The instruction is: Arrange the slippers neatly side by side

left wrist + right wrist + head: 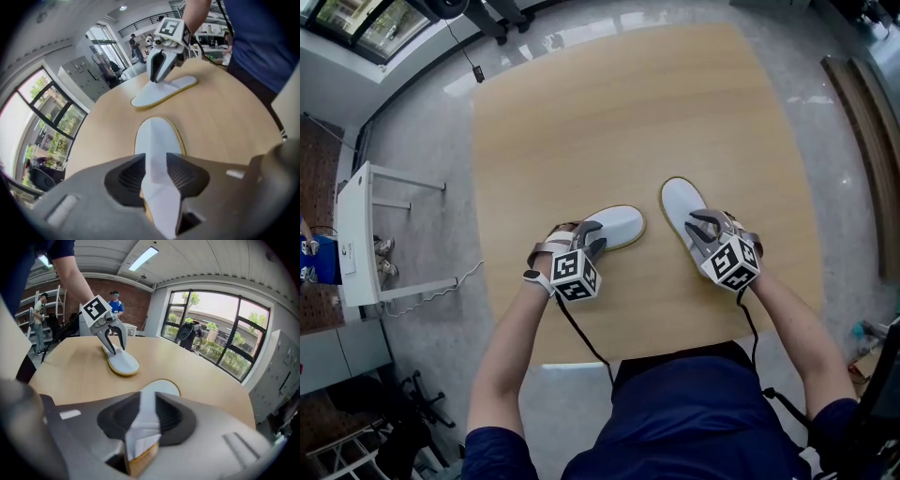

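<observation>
Slippers' toes converge: left slipper [617, 226] slants far-right, right slipper [680, 204] far-left; left tongs [587, 238], right tongs [705, 231] opening, straps [157, 161] between.

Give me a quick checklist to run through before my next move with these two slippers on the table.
1. Both slippers lying flat on the table: ok.
2. Left slipper and right slipper parallel: not ok, the toes angle toward each other.
3. Slippers close together: not ok, bare table shows between them.
4. Left strap between the left gripper jaws: ok, but the jaws are opening.
5. Right strap between the right gripper jaws: ok, but the jaws are opening.
</observation>
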Available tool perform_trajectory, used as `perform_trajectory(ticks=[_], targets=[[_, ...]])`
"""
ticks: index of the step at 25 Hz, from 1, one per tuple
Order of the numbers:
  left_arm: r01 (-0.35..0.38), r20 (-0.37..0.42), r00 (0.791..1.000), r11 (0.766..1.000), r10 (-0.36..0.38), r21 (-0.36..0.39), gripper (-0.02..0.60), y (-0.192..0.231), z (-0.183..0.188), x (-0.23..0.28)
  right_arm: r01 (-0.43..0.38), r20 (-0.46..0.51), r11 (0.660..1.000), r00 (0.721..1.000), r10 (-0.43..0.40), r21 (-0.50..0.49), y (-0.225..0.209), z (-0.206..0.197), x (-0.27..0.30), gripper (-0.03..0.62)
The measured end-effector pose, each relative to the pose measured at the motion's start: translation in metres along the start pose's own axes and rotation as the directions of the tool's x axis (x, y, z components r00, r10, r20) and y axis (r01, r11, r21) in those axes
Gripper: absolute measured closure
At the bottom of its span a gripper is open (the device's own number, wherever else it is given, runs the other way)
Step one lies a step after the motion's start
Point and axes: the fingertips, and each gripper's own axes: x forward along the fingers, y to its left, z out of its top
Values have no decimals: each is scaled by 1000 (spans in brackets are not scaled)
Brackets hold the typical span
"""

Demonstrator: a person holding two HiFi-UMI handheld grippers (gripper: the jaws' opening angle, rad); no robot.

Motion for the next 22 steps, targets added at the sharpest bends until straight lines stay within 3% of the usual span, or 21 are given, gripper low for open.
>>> perform_trajectory(ticks=[1, 2, 7, 10, 11, 13, 15, 16, 18, 22], targets=[[8, -3, 1000, 1000, -8, -21, 410, -1, -4, -2, -21, -6, 1000, 1000, 21, 14, 2, 1, -1, 379], [15, -17, 1000, 999, -16, -35, 388, -2, -9, -4, -43, -20, 999, 999, 43, 19, 5, 1, -1, 321], [5, -62, 998, 998, -9, -67, 360, 0, -28, -5, -22, -83, 995, 996, 14, -100, 10, -2, 1, 321], [8, -87, 996, 1000, -7, 3, 360, 2, -36, -4, -15, -116, 989, 993, -3, -149, 2, -10, 3, 319], [12, -91, 996, 1000, -10, 22, 360, 4, -37, -6, -14, -114, 994, 994, 1, -111, -7, -10, 1, 320], [48, -87, 995, 999, -49, -15, 362, 8, -37, -11, -40, -93, 991, 994, 52, 130, -29, -11, -1, 332], [110, -74, 990, 988, -119, -107, 362, 9, -36, -16, -110, -62, 903, 987, 148, 415, -40, -19, 0, 332], [133, -73, 987, 983, -143, -130, 362, 10, -35, -16, -140, -56, 857, 980, 192, 495, -40, -25, 0, 332], [151, -99, 982, 982, -162, -110, 362, 11, -36, -15, -168, -74, 821, 966, 247, 545, -34, -36, -1, 340], [198, -132, 969, 977, -207, -84, 379, 9, -37, -2, -180, -116, 804, 949, 294, 566, -18, -55, 1, 394]])
